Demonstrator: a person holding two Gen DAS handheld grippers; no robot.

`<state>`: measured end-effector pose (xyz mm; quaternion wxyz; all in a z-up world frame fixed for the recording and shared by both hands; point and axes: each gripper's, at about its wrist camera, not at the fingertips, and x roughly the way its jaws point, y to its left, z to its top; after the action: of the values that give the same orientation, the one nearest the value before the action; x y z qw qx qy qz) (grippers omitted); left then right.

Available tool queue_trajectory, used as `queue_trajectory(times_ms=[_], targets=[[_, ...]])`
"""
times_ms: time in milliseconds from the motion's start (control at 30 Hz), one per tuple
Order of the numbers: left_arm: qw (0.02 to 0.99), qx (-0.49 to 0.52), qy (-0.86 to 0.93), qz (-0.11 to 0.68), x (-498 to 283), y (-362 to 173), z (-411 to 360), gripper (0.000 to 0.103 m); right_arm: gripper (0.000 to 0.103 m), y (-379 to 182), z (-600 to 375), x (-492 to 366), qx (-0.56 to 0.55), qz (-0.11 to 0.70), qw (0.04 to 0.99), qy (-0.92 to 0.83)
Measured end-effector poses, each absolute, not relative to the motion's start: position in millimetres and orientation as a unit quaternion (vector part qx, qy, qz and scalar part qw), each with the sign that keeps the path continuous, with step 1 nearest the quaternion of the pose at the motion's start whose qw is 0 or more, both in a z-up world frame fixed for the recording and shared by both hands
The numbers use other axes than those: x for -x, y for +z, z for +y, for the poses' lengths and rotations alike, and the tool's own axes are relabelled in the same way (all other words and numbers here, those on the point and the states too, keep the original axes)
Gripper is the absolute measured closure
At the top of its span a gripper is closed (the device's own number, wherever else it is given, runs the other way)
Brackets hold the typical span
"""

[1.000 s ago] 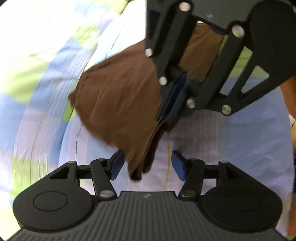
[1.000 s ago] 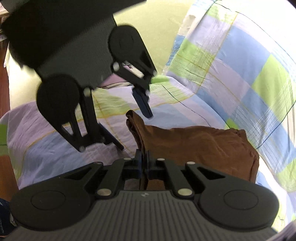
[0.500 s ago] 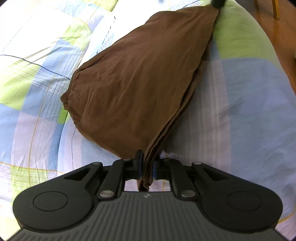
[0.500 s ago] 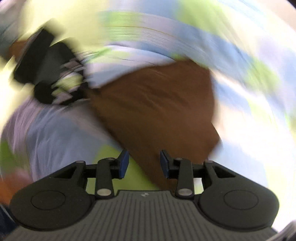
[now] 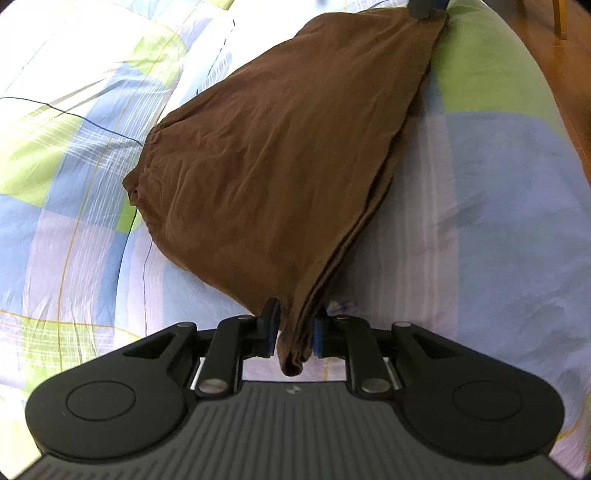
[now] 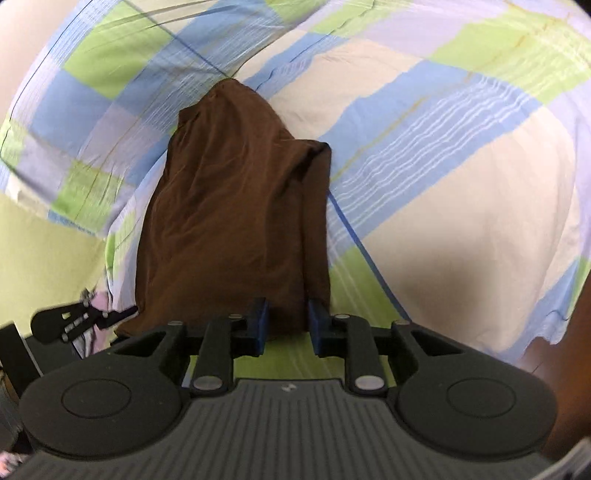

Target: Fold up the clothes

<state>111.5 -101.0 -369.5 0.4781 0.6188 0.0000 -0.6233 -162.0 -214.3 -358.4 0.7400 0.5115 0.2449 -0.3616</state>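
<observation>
A brown cloth (image 5: 280,155) lies folded on the checked bedsheet (image 5: 498,192), drawn out into a long wedge. My left gripper (image 5: 294,330) has the cloth's near corner bunched between its blue pads. The bunch fills the gap while the jaws are opening. In the right wrist view the brown cloth (image 6: 229,214) runs away from my right gripper (image 6: 288,325), whose jaws are closing around the near edge of the cloth without pressing it. A dark fingertip (image 5: 424,9) of the right gripper shows at the cloth's far corner. The left gripper (image 6: 127,314) sits at the cloth's lower left.
The checked sheet (image 6: 443,166) covers a soft, rumpled bed around the cloth. A wooden floor (image 5: 569,55) shows past the bed's right edge in the left wrist view. A plain yellow-green patch (image 6: 44,258) lies to the left of the cloth.
My right gripper let go of the near corner, swung to the cloth's far end and rolled over. My left gripper closed on the near corner, then eased slightly. The cloth was drawn out longer.
</observation>
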Motion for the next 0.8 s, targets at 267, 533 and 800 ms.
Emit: queue_trajectory(times_ms=[267,533,800], targets=[[0.472,-0.626,-0.621,-0.012,-112,-373,-100,0.082,0.101,-324,-214,156,-0.444,0.244,0.787,-0.351],[0.464,-0.633,-0.619,-0.028,-110,-374,-97,0.083,0.1,-354,-220,162,-0.467,0.292,0.746,-0.373],[0.46,-0.638,-0.617,-0.028,-110,-372,-94,0.083,0.066,-328,-217,155,-0.416,0.302,0.774,-0.369]])
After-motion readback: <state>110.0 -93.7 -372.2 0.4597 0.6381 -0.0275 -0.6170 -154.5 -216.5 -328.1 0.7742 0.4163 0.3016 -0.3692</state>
